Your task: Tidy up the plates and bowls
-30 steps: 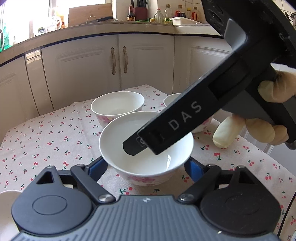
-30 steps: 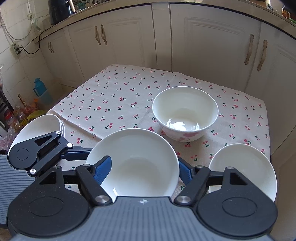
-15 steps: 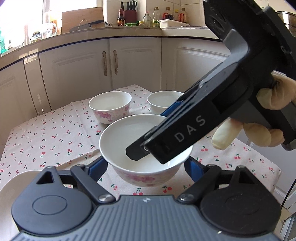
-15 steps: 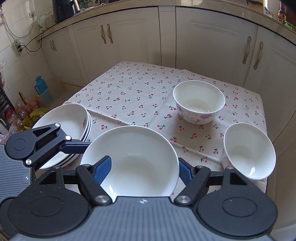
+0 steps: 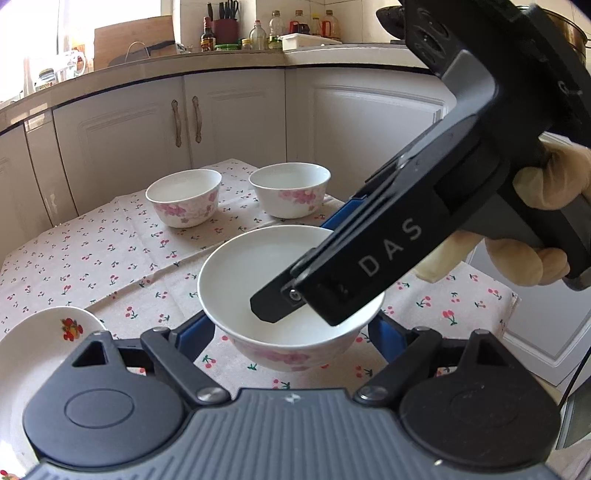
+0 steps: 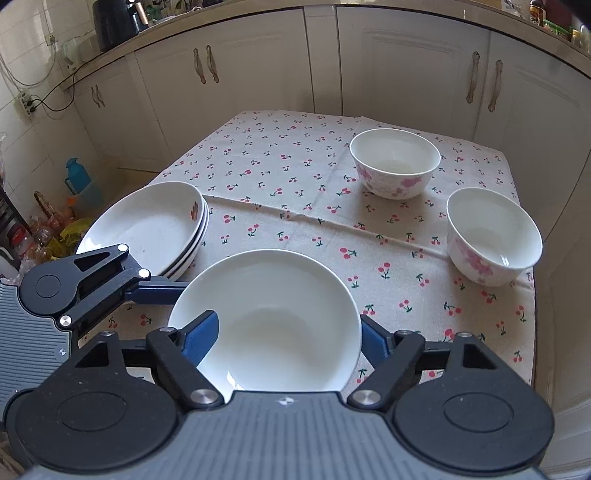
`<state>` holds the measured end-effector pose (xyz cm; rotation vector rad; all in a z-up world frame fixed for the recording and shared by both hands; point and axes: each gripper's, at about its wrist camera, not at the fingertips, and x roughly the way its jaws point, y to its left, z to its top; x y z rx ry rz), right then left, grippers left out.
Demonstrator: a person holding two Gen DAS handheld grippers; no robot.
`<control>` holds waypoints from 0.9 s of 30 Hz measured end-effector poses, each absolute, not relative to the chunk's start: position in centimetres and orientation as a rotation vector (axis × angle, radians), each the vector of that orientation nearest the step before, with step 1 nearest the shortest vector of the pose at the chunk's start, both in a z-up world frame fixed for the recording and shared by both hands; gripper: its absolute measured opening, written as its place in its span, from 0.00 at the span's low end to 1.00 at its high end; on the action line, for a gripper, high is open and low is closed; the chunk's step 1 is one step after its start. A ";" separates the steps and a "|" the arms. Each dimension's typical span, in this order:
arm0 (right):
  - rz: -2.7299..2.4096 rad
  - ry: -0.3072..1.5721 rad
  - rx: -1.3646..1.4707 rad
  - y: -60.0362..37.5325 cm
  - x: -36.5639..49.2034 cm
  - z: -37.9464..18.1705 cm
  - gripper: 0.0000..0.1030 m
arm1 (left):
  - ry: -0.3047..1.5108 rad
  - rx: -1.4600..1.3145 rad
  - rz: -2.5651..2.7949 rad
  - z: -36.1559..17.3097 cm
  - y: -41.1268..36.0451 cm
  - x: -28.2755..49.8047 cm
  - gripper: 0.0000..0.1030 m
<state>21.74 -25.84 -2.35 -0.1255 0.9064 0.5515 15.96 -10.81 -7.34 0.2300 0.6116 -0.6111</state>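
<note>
A white bowl with pink flowers (image 5: 258,291) hangs above the cherry-print tablecloth (image 5: 92,251), held from two sides. My left gripper (image 5: 291,328) is shut on its sides; my right gripper (image 6: 284,332) is shut on the same bowl (image 6: 269,317) from the other side, one blue finger (image 6: 201,332) inside the rim. Two more floral bowls (image 6: 395,162) (image 6: 491,236) stand at the table's far right. A stack of white plates (image 6: 147,229) sits at the left edge, also in the left wrist view (image 5: 40,343).
White kitchen cabinets (image 6: 406,66) surround the table on two sides. The counter holds bottles and a knife block (image 5: 221,29). A blue jug (image 6: 79,184) and clutter stand on the floor at the left. The table's right edge (image 6: 532,295) drops off close to the nearer bowl.
Both grippers have pulled back and risen with the bowl between them. The two other bowls now look farther away, and the plate stack has come into view at the left.
</note>
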 end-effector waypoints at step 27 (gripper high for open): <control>0.512 0.955 -0.099 -26.9 20.3 -4.0 0.85 | 0.674 0.222 -0.669 -8.8 -12.0 15.3 0.87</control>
